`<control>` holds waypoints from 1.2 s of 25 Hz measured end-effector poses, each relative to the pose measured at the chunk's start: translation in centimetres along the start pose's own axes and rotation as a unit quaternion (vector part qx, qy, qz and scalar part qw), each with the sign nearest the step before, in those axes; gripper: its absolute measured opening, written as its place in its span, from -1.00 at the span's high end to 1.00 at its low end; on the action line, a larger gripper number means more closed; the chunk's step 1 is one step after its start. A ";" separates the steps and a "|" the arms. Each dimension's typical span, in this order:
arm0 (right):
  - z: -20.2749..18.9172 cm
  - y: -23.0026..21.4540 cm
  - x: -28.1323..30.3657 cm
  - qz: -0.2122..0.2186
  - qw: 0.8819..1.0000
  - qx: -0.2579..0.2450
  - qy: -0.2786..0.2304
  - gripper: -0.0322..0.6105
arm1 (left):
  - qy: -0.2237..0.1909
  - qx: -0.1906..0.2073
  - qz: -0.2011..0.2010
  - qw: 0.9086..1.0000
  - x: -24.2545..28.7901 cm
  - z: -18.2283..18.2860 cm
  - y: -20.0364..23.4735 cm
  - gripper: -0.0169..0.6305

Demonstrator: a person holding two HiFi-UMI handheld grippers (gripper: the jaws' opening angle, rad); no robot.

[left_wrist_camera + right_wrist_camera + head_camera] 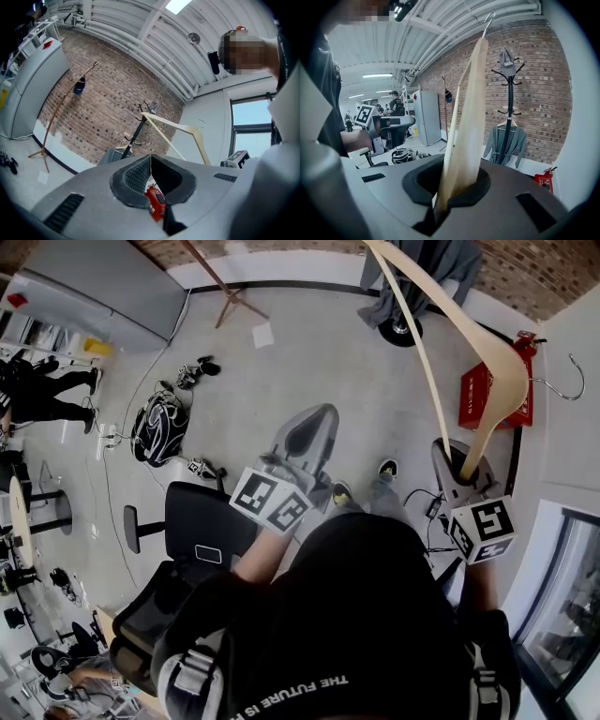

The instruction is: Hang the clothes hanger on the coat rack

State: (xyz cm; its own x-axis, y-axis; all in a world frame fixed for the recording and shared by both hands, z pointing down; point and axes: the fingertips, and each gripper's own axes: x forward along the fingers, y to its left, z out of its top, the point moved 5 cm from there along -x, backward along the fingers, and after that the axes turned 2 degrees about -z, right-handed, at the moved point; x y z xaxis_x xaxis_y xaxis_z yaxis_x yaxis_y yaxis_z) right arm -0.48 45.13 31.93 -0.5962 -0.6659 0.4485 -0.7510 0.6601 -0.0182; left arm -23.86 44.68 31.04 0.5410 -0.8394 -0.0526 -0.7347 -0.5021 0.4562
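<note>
A pale wooden clothes hanger (497,362) with a metal hook (574,381) stands up from my right gripper (464,465), which is shut on one end of its arm. In the right gripper view the hanger (471,117) rises between the jaws of the right gripper (450,197), hook uppermost. The black coat rack (509,93) stands ahead by the brick wall, with a grey garment (505,143) hanging on it. My left gripper (314,423) is held out level beside it, shut and empty. The left gripper view shows its jaws (151,171) meeting, with the hanger (187,131) and the coat rack (138,129) beyond.
A black office chair (202,526) stands just left of me. A black bag (157,427) and shoes lie on the floor further left. A red fire extinguisher box (478,390) sits by the right wall. A wooden tripod stand (225,296) and a grey cabinet (103,287) are at the back.
</note>
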 end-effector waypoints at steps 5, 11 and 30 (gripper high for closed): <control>0.8 -2.3 1.0 0.008 1.000 -0.008 -0.007 0.82 | 0.005 0.007 -0.008 1.000 3.1 -0.1 -0.1 0.88; 1.3 -8.3 2.9 0.022 0.999 -0.032 -0.014 0.82 | 0.009 0.017 -0.007 1.000 9.7 -0.9 -0.3 0.88; 1.3 -24.4 7.1 0.044 0.999 -0.005 -0.015 0.82 | 0.029 0.041 0.002 0.999 26.8 -2.0 -1.1 0.89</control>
State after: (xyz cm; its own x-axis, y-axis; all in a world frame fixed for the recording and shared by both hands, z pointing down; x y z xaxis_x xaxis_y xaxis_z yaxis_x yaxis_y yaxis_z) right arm 13.21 23.84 34.45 -0.6690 -0.6148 0.4176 -0.6921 0.7202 -0.0483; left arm -7.74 23.17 30.95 0.5587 -0.8294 0.0026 -0.7673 -0.5157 0.3812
